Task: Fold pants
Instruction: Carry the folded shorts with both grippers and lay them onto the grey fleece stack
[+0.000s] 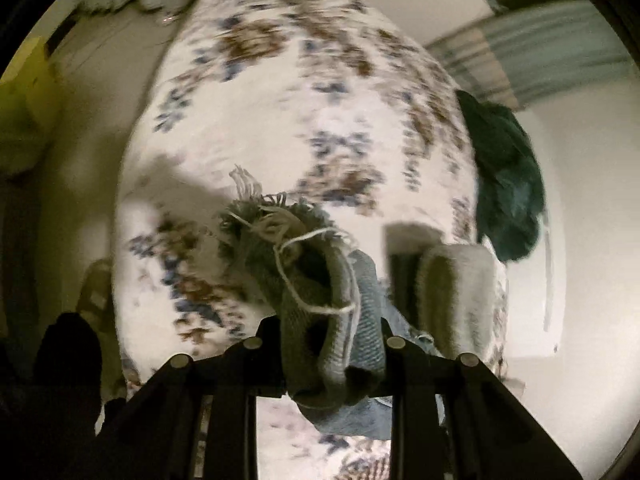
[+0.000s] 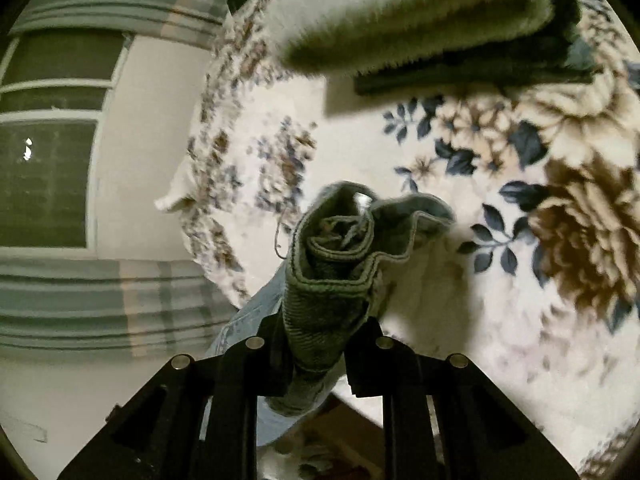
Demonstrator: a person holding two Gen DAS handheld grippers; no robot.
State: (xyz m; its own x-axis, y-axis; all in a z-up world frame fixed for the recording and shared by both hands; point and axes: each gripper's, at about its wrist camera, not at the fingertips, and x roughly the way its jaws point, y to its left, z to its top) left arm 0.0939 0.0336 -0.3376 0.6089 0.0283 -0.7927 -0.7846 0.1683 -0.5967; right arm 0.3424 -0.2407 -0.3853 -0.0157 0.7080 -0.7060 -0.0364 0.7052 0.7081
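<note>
The pants are light blue denim. In the left wrist view my left gripper point(image 1: 330, 344) is shut on a frayed pant-leg hem point(image 1: 312, 276) with loose white threads, held up above the floral bed cover point(image 1: 280, 112). In the right wrist view my right gripper point(image 2: 320, 332) is shut on a bunched, stitched edge of the pants point(image 2: 332, 264), also lifted above the cover point(image 2: 500, 280). More denim hangs below the fingers in both views. The rest of the pants is hidden.
A stack of folded grey-white and dark cloth point(image 1: 452, 292) lies on the bed at the right; it also shows at the top of the right wrist view point(image 2: 420, 16). A dark green garment point(image 1: 508, 176) lies at the bed's right edge. A window and striped curtains point(image 2: 80, 292) stand beyond.
</note>
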